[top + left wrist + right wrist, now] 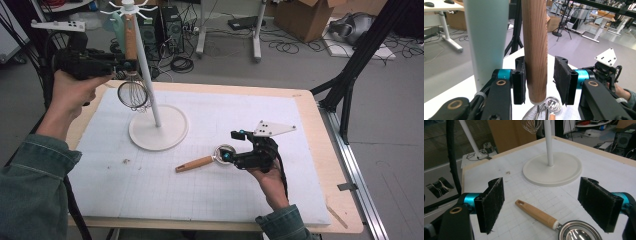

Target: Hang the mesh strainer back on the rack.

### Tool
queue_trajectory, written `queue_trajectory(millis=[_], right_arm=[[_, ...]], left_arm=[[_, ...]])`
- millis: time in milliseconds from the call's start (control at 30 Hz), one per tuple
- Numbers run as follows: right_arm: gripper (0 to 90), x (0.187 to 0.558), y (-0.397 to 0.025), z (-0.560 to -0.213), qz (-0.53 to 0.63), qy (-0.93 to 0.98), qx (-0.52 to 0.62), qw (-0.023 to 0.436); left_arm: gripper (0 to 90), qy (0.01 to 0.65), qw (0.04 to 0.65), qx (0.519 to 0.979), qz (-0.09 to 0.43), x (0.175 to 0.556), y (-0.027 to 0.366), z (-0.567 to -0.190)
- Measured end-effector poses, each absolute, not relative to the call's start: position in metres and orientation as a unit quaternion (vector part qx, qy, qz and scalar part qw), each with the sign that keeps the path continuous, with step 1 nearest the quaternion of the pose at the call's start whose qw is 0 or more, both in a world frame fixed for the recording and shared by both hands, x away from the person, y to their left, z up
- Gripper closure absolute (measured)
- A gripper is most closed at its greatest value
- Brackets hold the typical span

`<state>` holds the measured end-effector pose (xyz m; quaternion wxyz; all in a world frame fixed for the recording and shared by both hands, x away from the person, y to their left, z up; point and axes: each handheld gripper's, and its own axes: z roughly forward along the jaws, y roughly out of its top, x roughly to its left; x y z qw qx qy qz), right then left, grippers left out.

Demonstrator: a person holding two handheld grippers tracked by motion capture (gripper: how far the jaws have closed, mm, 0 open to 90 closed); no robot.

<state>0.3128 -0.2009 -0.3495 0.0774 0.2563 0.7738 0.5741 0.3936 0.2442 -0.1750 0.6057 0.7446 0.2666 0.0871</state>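
Two utensils are in play at my table (300, 150): a whisk (131, 70) up at the stand (150, 90) and a strainer (205, 161) lying on the white mat (200, 195). My left gripper (125, 64) is raised at the far left beside the stand's pole, level with the lower end of the whisk's wooden handle, which hangs upright with the wire head below it. In the left gripper view the handle (535, 50) stands between the jaws; the left pad (520, 80) looks to be touching it or nearly so, while the right pad (561, 78) stands off with a clear gap, so the jaws are spread and not pinching. The stand's pale pole (486, 42) rises just to the left of the handle there. My right gripper (232, 145) sits low over the mat near the right of the stand's round base (165, 137), with its jaws spread wide. In the right gripper view the strainer (549, 218) lies flat between the pads but apart from both, its wooden handle pointing away toward the base (559, 170) and its metal bowl (579, 232) nearest the camera. The whisk's wire head (531, 126) shows at the top of that view beside the pole.
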Motion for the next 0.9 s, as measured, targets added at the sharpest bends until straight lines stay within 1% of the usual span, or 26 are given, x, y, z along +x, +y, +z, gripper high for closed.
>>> queue_trajectory(millis=[400,567,667,900], right_arm=[[20.5,0.313,-0.21,-0.35,0.574,0.77,0.266,0.081],[20.5,0.312,-0.217,-0.35,0.574,0.768,0.271,0.083],[20.5,0.312,-0.221,-0.35,0.574,0.767,0.274,0.084],[20.3,0.315,-0.228,-0.351,0.573,0.765,0.283,0.086]], left_arm=[[56.9,0.274,0.598,0.746,0.104,0.389,0.257,-0.172],[57.3,0.271,0.598,0.747,0.106,0.385,0.261,-0.169],[59.4,0.266,0.595,0.751,0.106,0.384,0.261,-0.166],[71.0,0.243,0.596,0.759,0.102,0.382,0.258,-0.157]])
